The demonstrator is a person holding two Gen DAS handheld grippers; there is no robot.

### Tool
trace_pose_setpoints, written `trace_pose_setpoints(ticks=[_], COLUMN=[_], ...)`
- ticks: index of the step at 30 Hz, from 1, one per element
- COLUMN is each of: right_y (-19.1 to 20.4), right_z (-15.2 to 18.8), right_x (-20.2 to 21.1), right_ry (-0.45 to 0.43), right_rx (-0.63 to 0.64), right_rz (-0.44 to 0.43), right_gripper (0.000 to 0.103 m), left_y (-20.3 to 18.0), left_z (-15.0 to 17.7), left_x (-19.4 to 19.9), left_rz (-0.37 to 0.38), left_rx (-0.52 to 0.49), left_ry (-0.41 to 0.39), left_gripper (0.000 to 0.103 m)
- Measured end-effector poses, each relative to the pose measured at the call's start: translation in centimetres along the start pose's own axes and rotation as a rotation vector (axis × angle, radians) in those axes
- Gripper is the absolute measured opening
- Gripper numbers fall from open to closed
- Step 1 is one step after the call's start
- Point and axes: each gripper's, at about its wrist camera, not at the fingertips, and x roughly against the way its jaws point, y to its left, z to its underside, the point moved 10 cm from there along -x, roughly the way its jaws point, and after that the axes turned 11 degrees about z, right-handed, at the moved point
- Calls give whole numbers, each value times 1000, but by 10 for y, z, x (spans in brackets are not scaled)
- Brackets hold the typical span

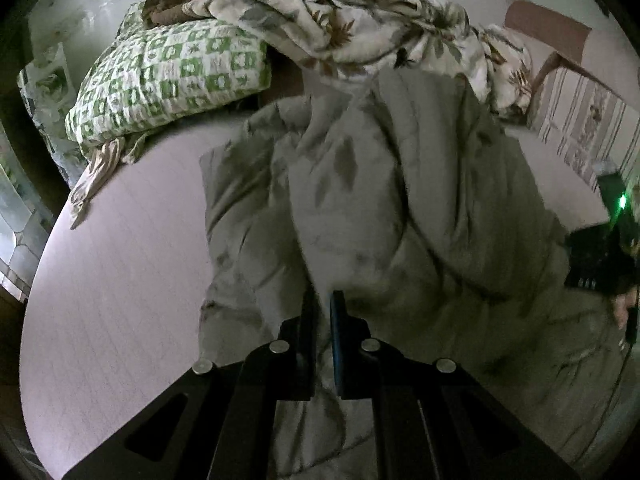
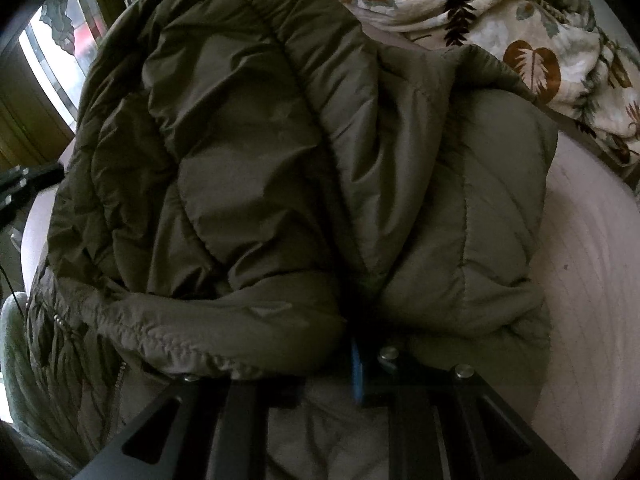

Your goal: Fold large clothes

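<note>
An olive-grey quilted puffer jacket point(image 1: 392, 208) lies bunched on a pale pink bed sheet point(image 1: 120, 280). My left gripper point(image 1: 324, 300) is shut on a fold of the jacket, the cloth pinched between its two fingers. In the right wrist view the jacket point(image 2: 260, 168) fills most of the frame, bulging over my right gripper point(image 2: 348, 344). That gripper is shut on the jacket's cloth; its fingertips are buried under a fold. The jacket's zipper edge point(image 2: 64, 320) hangs at the lower left.
A green-and-white checked pillow point(image 1: 168, 80) lies at the far left of the bed. A cream leaf-print blanket point(image 1: 380, 28) is heaped behind the jacket, also in the right wrist view point(image 2: 520, 40). The other gripper point(image 1: 600, 256) shows at the right edge. A window point(image 2: 60, 52) is at left.
</note>
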Motion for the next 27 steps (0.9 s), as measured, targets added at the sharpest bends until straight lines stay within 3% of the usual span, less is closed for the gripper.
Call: trace_pose_setpoints(ticks=[5,8,14,16,17,18,22,27], right_y=[-8,-15,-16,-21,-24,-28,-40,-13], right_z=[3,3,14,19,21,21,14,-36], right_x=[1,-1,-1,10,17,28,68,101], right_ry=[7,16,-22,-50,-69,-99,-171,-264], right_rx=[7,-21,8,2,-11,-28,-107,-155], right_rz=[33,25,58,67,59,56,30,-44], right_gripper=[19,18,22,42,75,86,86,86], left_y=[-16,-16,-17,-14,-13,-11,-9,-11], left_z=[-1,20,37,37,37,36,36,38], left_x=[-28,-64,-85,-86,-87,-88,-92,-95], left_rz=[40,27,0,26,41,57,67,61], left_rx=[-11,5,-23,-5,9,25,32,23], left_ry=[21,97,124,127,126,123,111,107], left_gripper=[7,6,3,3,3,3,3,3])
